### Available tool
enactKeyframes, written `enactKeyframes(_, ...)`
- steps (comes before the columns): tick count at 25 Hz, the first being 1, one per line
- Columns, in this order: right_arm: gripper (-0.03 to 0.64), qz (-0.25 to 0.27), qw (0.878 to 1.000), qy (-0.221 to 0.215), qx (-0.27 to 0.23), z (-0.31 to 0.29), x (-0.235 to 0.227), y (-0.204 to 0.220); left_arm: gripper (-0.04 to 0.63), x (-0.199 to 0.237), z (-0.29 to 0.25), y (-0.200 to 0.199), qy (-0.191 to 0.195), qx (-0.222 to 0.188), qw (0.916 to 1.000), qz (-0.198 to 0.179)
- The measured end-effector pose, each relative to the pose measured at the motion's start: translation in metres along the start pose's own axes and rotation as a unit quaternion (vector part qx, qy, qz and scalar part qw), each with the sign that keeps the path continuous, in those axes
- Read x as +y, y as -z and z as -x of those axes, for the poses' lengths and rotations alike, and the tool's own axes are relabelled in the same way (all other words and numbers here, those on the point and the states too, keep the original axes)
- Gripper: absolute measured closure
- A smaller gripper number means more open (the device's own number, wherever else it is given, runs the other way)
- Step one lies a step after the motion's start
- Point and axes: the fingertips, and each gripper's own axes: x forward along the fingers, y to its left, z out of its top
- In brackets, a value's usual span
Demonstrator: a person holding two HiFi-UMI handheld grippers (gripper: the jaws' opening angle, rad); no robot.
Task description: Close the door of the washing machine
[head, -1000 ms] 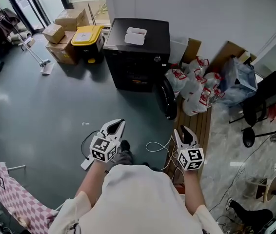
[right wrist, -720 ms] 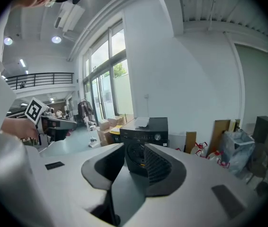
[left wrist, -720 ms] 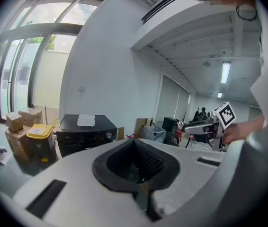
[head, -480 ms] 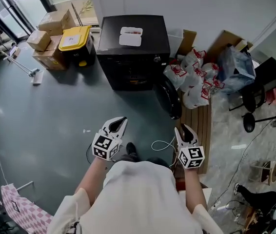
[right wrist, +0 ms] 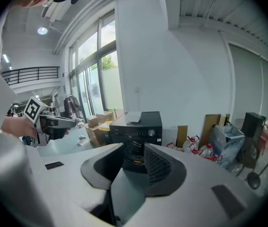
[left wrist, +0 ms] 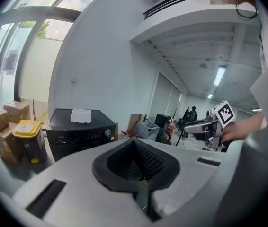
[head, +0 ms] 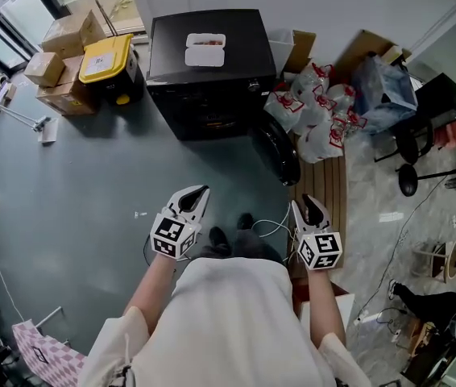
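Note:
The black washing machine (head: pixel 208 71) stands against the far wall, with a white container (head: pixel 205 49) on its top. Its round dark door (head: pixel 280 153) hangs open at the machine's right front corner. Both grippers are held in front of the person, well short of the machine. My left gripper (head: pixel 194 198) points toward the machine's front (left wrist: pixel 79 131); its fingertips meet with nothing between them (left wrist: pixel 134 142). My right gripper (head: pixel 307 210) is nearer the door side. Its jaws (right wrist: pixel 134 148) are opening and empty, and the machine's front (right wrist: pixel 136 129) shows through the gap.
A yellow-lidded bin (head: pixel 107 61) and cardboard boxes (head: pixel 59 40) sit left of the machine. White bags with red print (head: pixel 312 111) pile up at its right, behind the door. A wooden slatted board (head: pixel 329 192), floor cables (head: pixel 268 228) and a black chair (head: pixel 421 127) lie to the right.
The person has stepped toward the washing machine, carrying both grippers forward. The door has not moved.

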Motion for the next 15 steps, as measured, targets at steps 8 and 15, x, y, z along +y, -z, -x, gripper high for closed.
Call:
enactKeyframes(8,0.468,-0.015,0.999,-0.003,0.03,-0.041,-0.033,0.013,0.586,0.014,-0.044,0.007,0.003,0.019,0.9998,0.01)
enactKeyframes(15,0.463,-0.018,0.998,-0.012,0.062,-0.097,-0.086,0.031,0.586,0.035,-0.115,0.008,0.006,0.035,0.9993,0.011)
